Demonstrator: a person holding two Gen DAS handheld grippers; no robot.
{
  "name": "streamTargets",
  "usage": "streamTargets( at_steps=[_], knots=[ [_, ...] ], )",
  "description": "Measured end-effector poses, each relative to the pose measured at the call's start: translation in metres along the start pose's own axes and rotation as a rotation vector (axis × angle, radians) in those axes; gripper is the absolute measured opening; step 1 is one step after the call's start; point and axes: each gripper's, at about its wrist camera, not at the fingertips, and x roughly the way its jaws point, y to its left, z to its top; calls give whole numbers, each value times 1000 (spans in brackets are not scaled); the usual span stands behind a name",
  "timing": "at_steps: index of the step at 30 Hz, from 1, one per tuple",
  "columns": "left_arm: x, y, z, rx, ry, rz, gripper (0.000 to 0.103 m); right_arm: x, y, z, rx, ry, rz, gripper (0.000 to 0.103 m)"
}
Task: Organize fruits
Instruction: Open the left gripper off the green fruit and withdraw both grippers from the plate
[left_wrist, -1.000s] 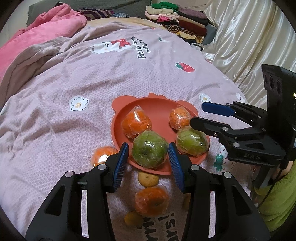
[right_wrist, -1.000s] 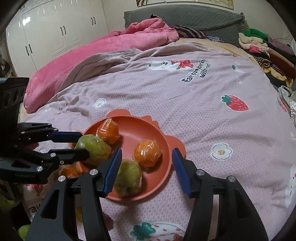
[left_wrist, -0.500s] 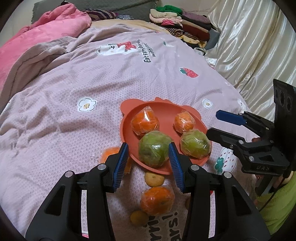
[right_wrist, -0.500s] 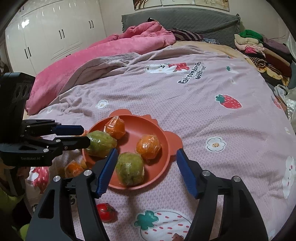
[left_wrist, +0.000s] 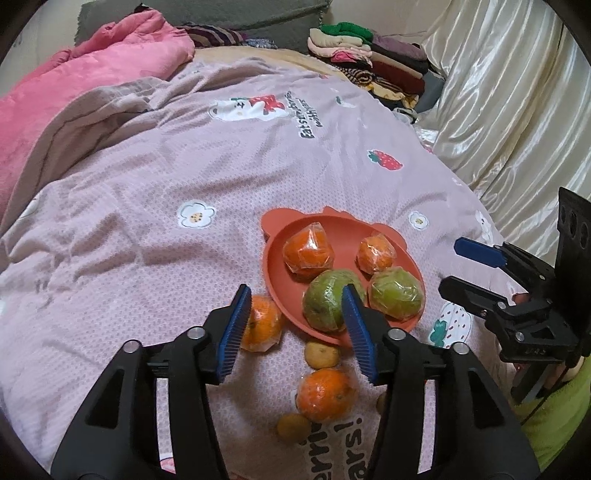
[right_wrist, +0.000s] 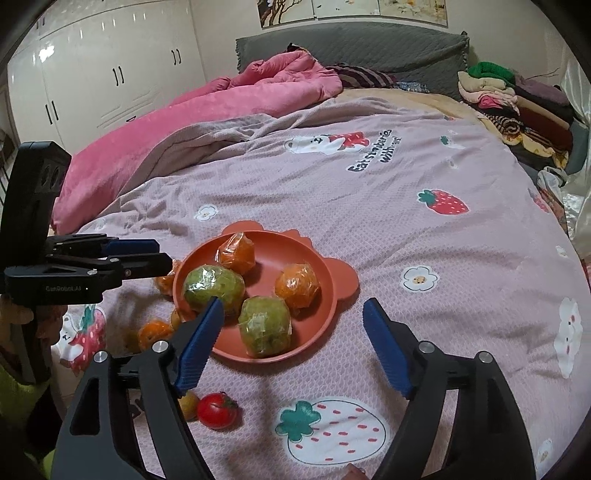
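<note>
Lying at lower left of the left wrist view, a wrapped orange (left_wrist: 260, 325) sits on the bed cover (left_wrist: 147, 206) just outside the plate's rim. The left gripper (left_wrist: 295, 325) stands part-open, jaws having just widened, holding nothing. Between its fingers show two small yellowish fruits (left_wrist: 321, 354) and another wrapped orange (left_wrist: 325, 395). The red plate (left_wrist: 275, 258), centre frame, carries two wrapped oranges (left_wrist: 308, 253) and two wrapped green fruits (left_wrist: 395, 293). In the right wrist view, a red tomato (right_wrist: 216, 410) lies lower left; the right gripper (right_wrist: 293, 332) stands wide and empty, jaws having just opened, over the plate's near edge.
</note>
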Motion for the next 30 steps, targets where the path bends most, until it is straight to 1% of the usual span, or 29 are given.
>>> streamTargets(
  at_steps=[4, 7, 9, 14, 24, 26, 30],
  knots=[
    [-4, -1, -1, 7, -10, 4, 46, -5, 3, -1, 2, -9, -4, 82],
    [-8, -3, -1, 14, -19, 2, 50, -9, 6, -2, 1, -12, -10, 84],
    [-11, -4, -1, 14, -28, 2, 50, -12, 8, -1, 3, -16, -15, 85],
    [-21, -4, -2, 20, -54, 16, 57, -20, 13, -1, 9, -33, -14, 90],
    [-35, -1, -8, 13, -80, 19, 65, -29, 27, -3, -3, -43, -18, 93],
    [-39, 0, -10, 9, -88, 22, 69, -31, 30, -3, -6, -45, -18, 93],
    [-45, 2, -12, -4, -97, 36, 74, -37, 35, -5, -11, -56, -15, 94]
  ],
)
